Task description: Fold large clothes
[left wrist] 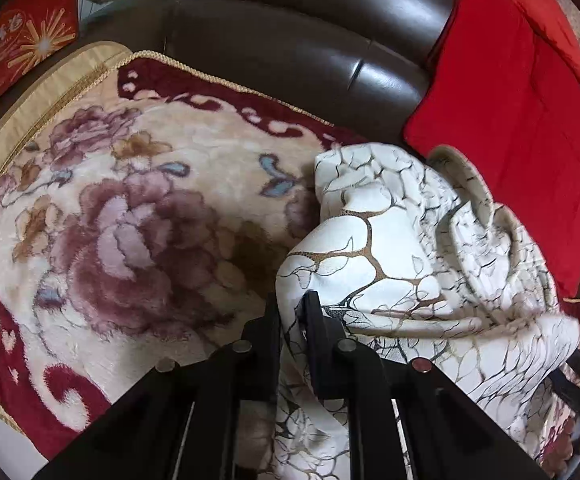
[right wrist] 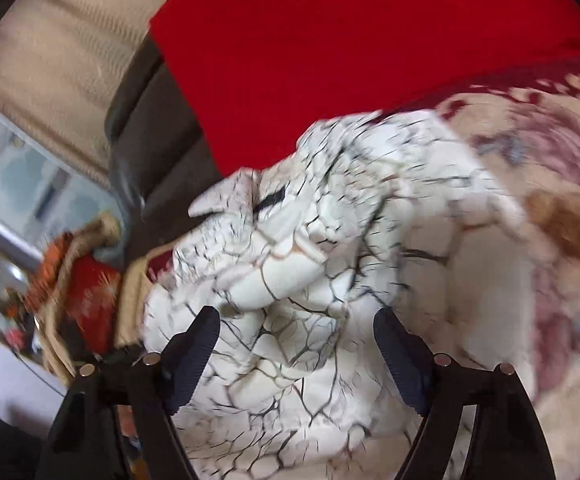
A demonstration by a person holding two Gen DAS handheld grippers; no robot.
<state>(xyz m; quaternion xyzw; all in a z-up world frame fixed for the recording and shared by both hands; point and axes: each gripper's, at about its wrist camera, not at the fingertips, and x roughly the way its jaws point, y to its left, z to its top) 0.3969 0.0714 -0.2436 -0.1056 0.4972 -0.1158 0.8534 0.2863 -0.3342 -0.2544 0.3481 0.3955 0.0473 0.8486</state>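
Note:
The garment is white cloth with a brown and black crackle print [left wrist: 402, 248], lying crumpled on a floral blanket [left wrist: 129, 216] on a sofa. My left gripper [left wrist: 292, 308] is shut on a fold of the garment's near edge, and cloth hangs down between its fingers. In the right wrist view the same garment [right wrist: 310, 280] lies bunched under my right gripper [right wrist: 296, 332], whose jaws stand wide apart above the cloth and hold nothing. That view is blurred.
A dark brown leather sofa back [left wrist: 290, 40] runs behind the blanket. A red cushion [left wrist: 510, 120] leans at the right and also shows in the right wrist view [right wrist: 350, 40]. A red printed pillow [left wrist: 17, 40] sits at the far left.

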